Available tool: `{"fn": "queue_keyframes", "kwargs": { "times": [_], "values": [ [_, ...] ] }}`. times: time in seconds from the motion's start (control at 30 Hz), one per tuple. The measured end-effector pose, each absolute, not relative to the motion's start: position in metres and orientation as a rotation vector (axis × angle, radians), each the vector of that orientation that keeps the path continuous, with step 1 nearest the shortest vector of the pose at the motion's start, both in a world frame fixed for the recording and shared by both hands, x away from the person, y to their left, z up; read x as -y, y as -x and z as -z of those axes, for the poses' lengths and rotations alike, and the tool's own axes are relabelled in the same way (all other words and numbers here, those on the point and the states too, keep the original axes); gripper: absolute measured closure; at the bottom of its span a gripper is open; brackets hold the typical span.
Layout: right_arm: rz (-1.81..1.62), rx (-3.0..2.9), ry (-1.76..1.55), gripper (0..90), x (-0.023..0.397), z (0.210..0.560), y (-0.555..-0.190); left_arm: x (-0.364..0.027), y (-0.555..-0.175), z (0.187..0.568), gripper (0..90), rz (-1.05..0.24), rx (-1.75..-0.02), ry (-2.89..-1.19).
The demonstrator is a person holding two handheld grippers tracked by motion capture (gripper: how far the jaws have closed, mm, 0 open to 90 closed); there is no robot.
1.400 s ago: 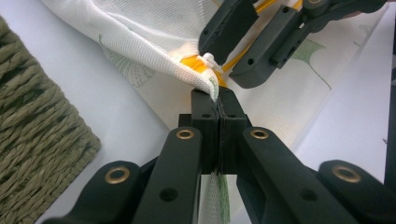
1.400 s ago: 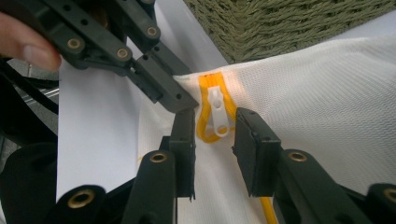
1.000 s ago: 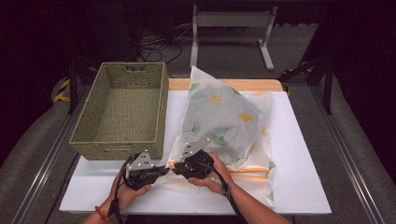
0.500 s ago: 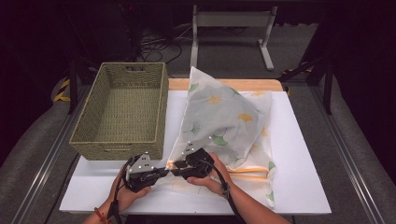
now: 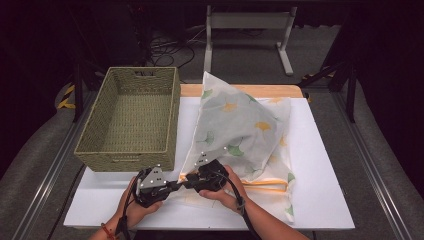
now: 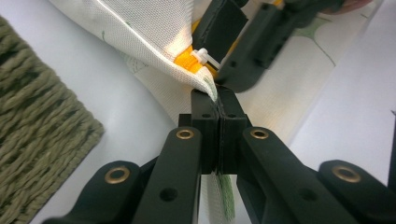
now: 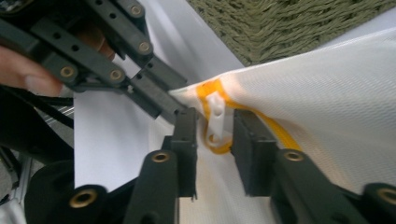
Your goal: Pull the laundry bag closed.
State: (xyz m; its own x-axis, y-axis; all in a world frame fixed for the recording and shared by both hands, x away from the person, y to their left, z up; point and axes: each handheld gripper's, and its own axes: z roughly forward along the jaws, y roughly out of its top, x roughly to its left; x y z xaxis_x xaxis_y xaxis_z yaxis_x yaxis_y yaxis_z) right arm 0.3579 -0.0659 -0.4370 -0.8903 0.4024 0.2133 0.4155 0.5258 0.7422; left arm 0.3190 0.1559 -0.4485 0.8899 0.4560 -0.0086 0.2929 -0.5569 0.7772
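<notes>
The step in hand looked like opening or closing the zip of the white mesh pillowcase printed with green and yellow ginkgo leaves point(image 5: 245, 130), which lay stuffed with its pillow on the white tabletop point(image 5: 320, 190), just right of the empty olive woven basket point(image 5: 131, 120). Both tools met at the cover's near left corner, close to the table's front edge.

The left gripper point(image 6: 217, 95) had its black jaws pressed together on the cloth corner of the cover, right beside the end of the orange zip tape point(image 6: 190, 61), so it served as the anchor. The right gripper point(image 7: 215, 126) stood with its jaws part spread on either side of the small white plastic zip pull point(image 7: 216, 117); they had just been opening and then closing again, with the pull between them, and the pads did not yet seem to press on it, a sliver of gap showing on each side.

The next move probably called for the right jaws to close squarely on that pull, low enough that it would not slip out. Then it would need drawing along the orange tape, away from the left tool, while the left kept the corner taut so the mesh would not bunch or snag
</notes>
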Motion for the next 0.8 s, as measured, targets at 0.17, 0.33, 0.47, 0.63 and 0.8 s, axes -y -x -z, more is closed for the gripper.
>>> {"fn": "queue_keyframes", "kwargs": {
  "times": [0.17,0.33,0.47,0.63,0.8],
  "values": [
    [1.336,2.735,0.713,81.2,0.0651,0.4367,-0.3574,-0.1562,-0.3191,0.4489,88.6,-0.243,-0.534,-2.202],
    [1.337,2.755,0.691,85.1,0.0661,0.4353,-0.3565,-0.1572,-0.3193,0.4490,88.6,-0.241,-0.534,-2.207],
    [1.325,2.797,0.666,85.7,0.0653,0.4343,-0.3555,-0.1574,-0.3197,0.4492,88.5,-0.232,-0.541,-2.205],
    [1.318,2.837,0.649,86.3,0.0642,0.4330,-0.3545,-0.1584,-0.3199,0.4492,82.4,-0.254,-0.570,-2.195],
    [1.311,2.878,0.631,90.0,0.0626,0.4319,-0.3526,-0.1583,-0.3194,0.4492,74.1,-0.262,-0.582,-2.188]
  ]
}}
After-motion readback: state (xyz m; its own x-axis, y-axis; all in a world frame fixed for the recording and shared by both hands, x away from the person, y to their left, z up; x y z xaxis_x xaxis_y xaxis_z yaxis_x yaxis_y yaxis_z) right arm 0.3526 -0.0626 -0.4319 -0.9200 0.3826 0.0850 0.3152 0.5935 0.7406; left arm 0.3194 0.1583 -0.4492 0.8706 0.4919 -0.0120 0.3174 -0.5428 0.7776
